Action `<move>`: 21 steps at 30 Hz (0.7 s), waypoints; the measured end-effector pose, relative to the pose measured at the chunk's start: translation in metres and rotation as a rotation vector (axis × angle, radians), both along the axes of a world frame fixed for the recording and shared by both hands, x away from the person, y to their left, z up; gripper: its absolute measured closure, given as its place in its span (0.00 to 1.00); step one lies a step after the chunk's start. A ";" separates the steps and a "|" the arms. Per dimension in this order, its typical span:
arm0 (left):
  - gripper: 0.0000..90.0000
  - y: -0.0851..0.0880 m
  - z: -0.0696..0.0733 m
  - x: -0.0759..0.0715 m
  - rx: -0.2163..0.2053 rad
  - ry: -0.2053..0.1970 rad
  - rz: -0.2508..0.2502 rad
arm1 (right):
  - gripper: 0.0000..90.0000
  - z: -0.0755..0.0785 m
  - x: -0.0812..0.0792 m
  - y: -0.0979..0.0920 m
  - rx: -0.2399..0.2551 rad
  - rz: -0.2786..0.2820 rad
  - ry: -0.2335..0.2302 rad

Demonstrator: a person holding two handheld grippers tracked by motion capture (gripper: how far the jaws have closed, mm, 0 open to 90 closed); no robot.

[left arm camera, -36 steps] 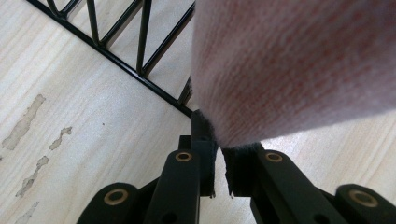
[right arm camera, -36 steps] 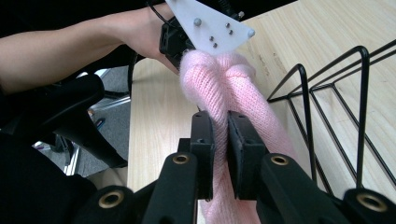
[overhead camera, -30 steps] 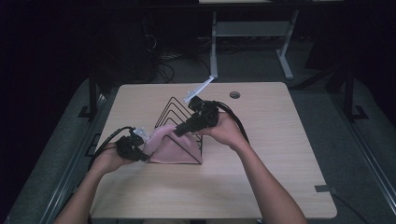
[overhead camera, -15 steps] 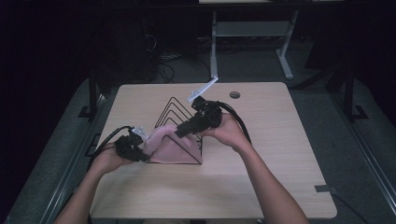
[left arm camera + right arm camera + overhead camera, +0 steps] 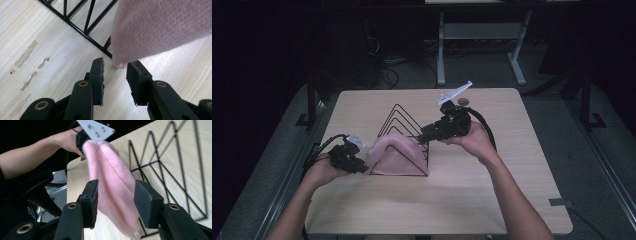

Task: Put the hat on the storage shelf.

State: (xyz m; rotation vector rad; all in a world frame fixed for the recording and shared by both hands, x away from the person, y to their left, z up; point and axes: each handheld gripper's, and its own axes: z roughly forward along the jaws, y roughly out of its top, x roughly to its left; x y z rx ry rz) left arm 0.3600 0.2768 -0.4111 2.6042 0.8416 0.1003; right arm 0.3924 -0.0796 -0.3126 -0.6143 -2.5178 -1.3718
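A pink cloth (image 5: 394, 155) hangs draped over the front triangle of a black wire rack (image 5: 399, 117) on the wooden table (image 5: 492, 200). My left gripper (image 5: 358, 164) is at the cloth's left end. In the left gripper view its jaws have just been opening and stand open (image 5: 115, 63), with the cloth's corner (image 5: 160, 27) just past the tips. My right gripper (image 5: 424, 132) is by the rack's right side. Its jaws have also just been opening and are open (image 5: 116, 187); the cloth (image 5: 112, 170) runs along the gap and neither pad presses on it.
A small dark round thing (image 5: 463, 101) lies near the table's far edge behind my right hand. The rack's further wire dividers (image 5: 170, 162) stand bare. A white table frame (image 5: 482, 35) stands on the floor beyond.
Both grippers have opened and let go of the pink cloth, which stays draped on the rack. My right gripper has drawn back a little to the right; the left has kept its place.
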 end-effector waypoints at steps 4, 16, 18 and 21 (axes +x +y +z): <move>0.73 0.002 0.002 -0.002 0.006 0.000 0.003 | 0.56 -0.002 -0.001 -0.014 -0.004 -0.043 0.008; 0.67 0.008 0.008 -0.009 -0.023 -0.008 0.017 | 0.46 -0.013 -0.004 -0.046 -0.040 -0.130 0.008; 0.65 0.010 0.007 -0.010 -0.039 0.002 0.022 | 0.45 -0.016 -0.005 -0.054 -0.042 -0.155 0.012; 0.63 0.012 0.004 -0.011 -0.038 0.008 0.031 | 0.44 -0.020 -0.007 -0.064 -0.050 -0.180 0.021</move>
